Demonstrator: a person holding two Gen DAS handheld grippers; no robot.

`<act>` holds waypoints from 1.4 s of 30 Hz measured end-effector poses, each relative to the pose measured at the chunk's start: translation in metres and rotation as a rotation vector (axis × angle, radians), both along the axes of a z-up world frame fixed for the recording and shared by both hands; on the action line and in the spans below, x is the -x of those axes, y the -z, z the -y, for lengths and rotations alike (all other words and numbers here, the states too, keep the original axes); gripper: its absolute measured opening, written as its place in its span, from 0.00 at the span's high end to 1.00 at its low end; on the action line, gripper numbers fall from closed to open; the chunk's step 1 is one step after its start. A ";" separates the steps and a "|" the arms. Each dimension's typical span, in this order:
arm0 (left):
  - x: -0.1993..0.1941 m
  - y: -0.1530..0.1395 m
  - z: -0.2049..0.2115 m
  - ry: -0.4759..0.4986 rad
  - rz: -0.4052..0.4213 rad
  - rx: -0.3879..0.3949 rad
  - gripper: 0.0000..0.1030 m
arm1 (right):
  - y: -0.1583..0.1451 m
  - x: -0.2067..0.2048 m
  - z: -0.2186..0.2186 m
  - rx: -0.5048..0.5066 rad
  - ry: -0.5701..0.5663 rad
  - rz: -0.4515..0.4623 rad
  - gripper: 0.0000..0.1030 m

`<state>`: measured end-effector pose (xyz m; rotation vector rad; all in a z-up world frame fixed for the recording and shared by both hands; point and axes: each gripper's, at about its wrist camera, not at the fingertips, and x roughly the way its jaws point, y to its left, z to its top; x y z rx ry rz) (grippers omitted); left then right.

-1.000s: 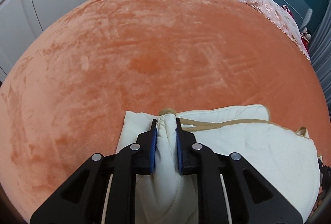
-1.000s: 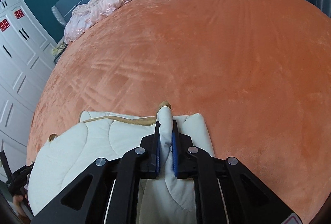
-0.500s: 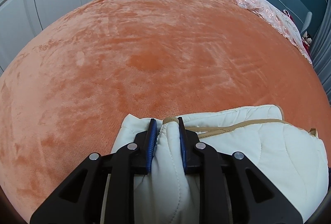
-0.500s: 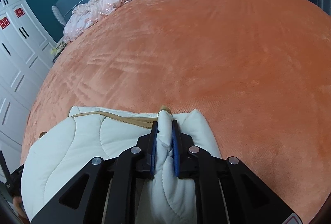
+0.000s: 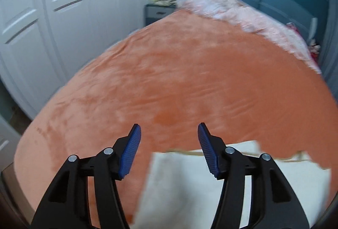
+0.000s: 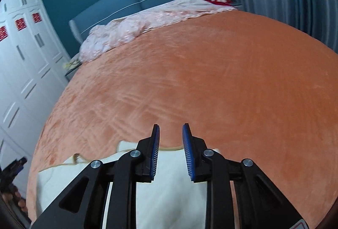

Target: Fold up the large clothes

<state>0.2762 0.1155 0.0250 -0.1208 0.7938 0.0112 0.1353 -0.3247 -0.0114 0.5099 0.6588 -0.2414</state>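
The folded cream quilted garment (image 5: 190,182), pinched a moment ago, is now released at six o'clock on the orange bed (image 5: 190,85), both left gripper (image 5: 169,150) and right gripper (image 6: 170,150) fingers being opened empty, so this fold is judged complete.

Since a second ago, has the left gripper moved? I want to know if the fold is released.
Yes. The left gripper has lifted off the cream garment, jaws opening and empty; the orange bedspread looks farther below.

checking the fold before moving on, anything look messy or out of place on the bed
Nothing stands out. The cream garment lies folded flat on the orange blanket; a pink quilt is bunched at the headboard.
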 end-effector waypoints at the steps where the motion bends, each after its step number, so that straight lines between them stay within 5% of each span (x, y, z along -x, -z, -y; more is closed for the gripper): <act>1: 0.002 -0.008 0.016 0.039 0.005 0.013 0.48 | -0.002 -0.008 -0.017 -0.018 -0.062 -0.003 0.79; 6: 0.007 -0.002 0.101 0.243 -0.056 0.058 0.48 | 0.010 -0.048 -0.097 -0.035 -0.304 -0.072 0.80; 12: 0.005 0.073 0.142 0.296 -0.229 0.028 0.53 | 0.055 -0.074 -0.132 -0.040 -0.368 -0.205 0.80; 21: 0.005 0.109 0.153 0.278 -0.220 -0.031 0.53 | 0.096 -0.079 -0.137 -0.040 -0.355 -0.235 0.87; 30: 0.008 0.122 0.166 0.271 -0.159 -0.115 0.50 | 0.106 -0.084 -0.144 -0.002 -0.346 -0.207 0.87; 42: 0.007 0.127 0.169 0.242 -0.108 -0.123 0.50 | 0.113 -0.085 -0.143 0.004 -0.322 -0.160 0.90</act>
